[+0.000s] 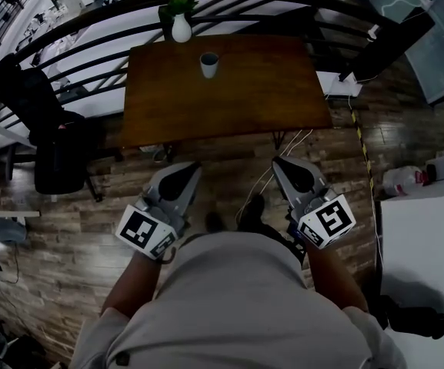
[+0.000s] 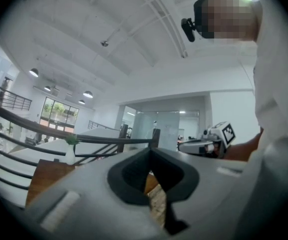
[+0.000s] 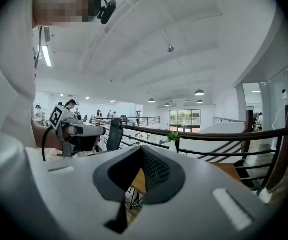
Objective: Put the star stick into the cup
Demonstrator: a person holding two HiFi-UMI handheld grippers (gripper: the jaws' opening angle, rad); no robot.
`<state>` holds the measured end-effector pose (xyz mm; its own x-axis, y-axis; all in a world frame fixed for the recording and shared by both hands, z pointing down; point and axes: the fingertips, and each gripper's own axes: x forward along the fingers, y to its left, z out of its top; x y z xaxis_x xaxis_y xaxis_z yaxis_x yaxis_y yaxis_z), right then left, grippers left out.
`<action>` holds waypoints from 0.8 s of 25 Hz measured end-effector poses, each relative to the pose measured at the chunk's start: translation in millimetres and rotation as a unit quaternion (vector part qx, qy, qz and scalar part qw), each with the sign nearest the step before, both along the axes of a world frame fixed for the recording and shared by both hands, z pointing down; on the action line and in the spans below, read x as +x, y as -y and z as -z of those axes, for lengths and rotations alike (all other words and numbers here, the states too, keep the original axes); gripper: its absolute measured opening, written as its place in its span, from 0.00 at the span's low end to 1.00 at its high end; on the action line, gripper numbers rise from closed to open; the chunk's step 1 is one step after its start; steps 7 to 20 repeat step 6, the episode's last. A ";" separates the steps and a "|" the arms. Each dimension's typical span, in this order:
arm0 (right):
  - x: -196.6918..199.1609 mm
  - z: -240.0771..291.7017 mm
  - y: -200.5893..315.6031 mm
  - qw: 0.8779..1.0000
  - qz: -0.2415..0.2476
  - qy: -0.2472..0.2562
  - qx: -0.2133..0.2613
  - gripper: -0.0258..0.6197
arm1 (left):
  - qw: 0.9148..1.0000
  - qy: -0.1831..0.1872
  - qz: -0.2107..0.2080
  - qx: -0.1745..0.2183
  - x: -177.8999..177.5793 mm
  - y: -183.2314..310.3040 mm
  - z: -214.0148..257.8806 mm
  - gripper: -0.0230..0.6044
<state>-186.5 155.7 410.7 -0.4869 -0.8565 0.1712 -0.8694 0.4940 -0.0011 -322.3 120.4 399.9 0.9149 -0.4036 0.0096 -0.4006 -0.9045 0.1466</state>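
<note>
A small white cup (image 1: 208,64) stands upright near the far edge of the brown wooden table (image 1: 260,91). No star stick shows in any view. My left gripper (image 1: 193,167) and right gripper (image 1: 278,162) are held close to the person's body, over the wooden floor and well short of the table. Both point toward it. The left gripper's (image 2: 151,151) jaws meet at the tip with nothing between them. In the right gripper view, the right gripper (image 3: 143,149) is likewise shut and empty.
A white vase with a green plant (image 1: 181,28) stands at the table's far edge, against a black railing (image 1: 91,21). A black office chair (image 1: 52,137) is left of the table. Right are a white plastic jug (image 1: 402,181), a white tabletop (image 1: 429,252) and floor cables (image 1: 272,167).
</note>
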 end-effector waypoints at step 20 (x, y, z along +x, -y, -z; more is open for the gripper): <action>-4.5 -5.6 3.1 1.000 -0.004 -0.008 -0.001 0.05 | 1.000 -0.003 -0.002 0.001 -3.3 1.4 -2.9 0.04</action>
